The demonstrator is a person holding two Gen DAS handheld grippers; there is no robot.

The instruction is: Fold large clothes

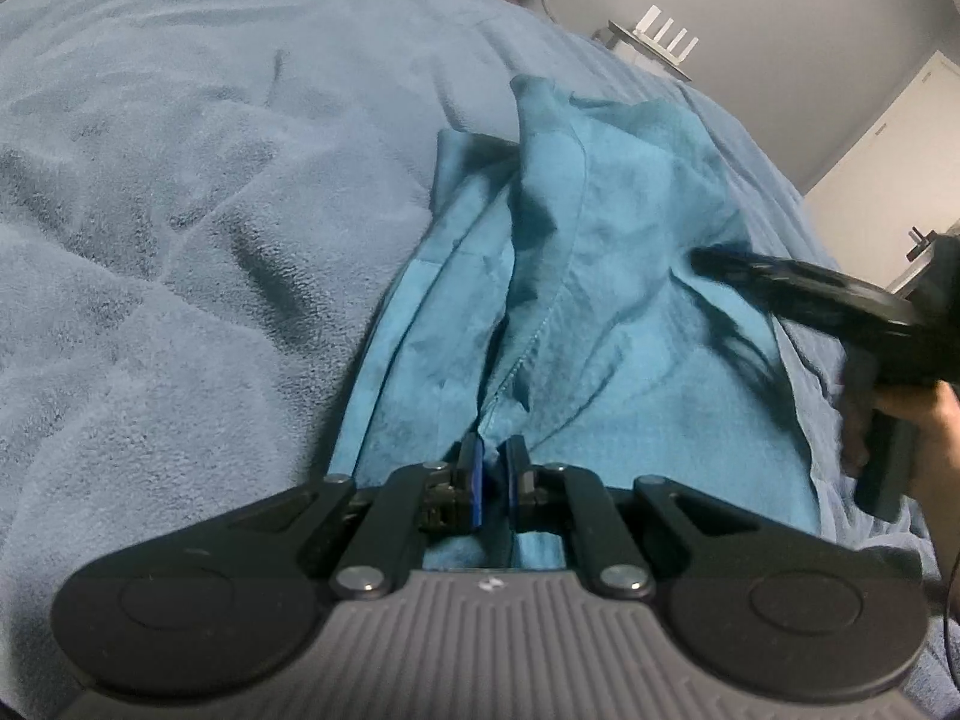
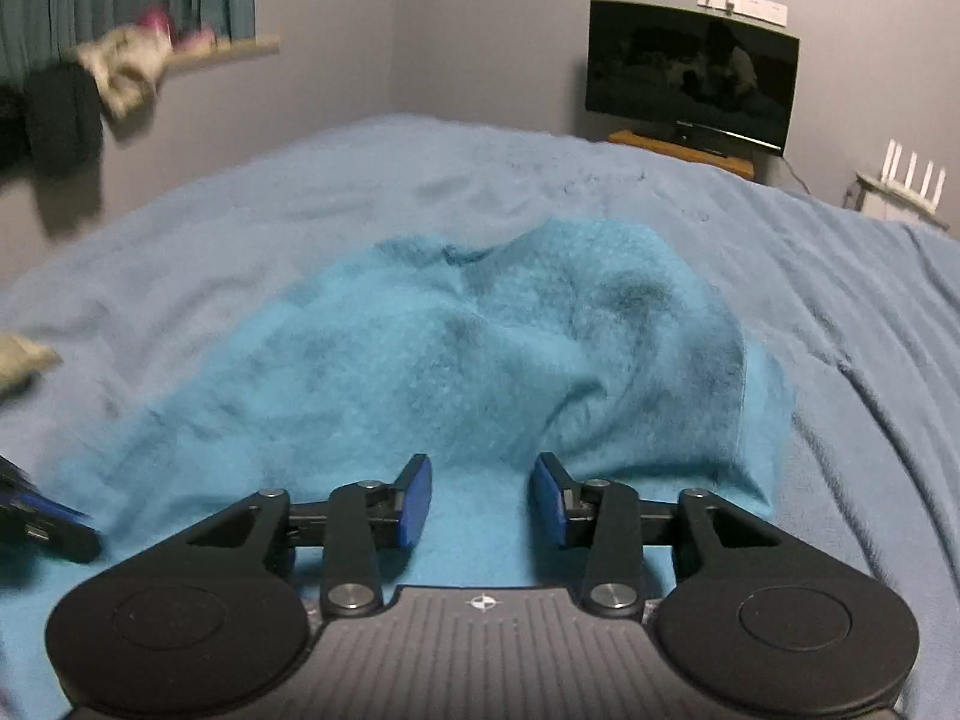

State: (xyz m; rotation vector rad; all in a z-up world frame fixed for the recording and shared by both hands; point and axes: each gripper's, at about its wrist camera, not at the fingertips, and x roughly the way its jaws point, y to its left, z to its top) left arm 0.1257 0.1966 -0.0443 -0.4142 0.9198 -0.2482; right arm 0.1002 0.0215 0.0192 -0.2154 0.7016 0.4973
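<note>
While the left tongs (image 1: 492, 468) pinch the teal garment's (image 1: 600, 276) seam, the half-open, empty right tongs (image 2: 483, 498) should take its edge on the bed (image 1: 180, 180).

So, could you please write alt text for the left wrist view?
The left gripper pinches a fold of a teal garment lying rumpled on a blue-grey blanket. The right gripper reaches in from the right, blurred.

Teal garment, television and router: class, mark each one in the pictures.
Teal garment (image 2: 456, 360): right wrist view, middle of the rumpled cloth.
Television (image 2: 690, 72): right wrist view, centre of the dark screen.
Router (image 2: 906, 195): right wrist view, white body below the antennas.
</note>
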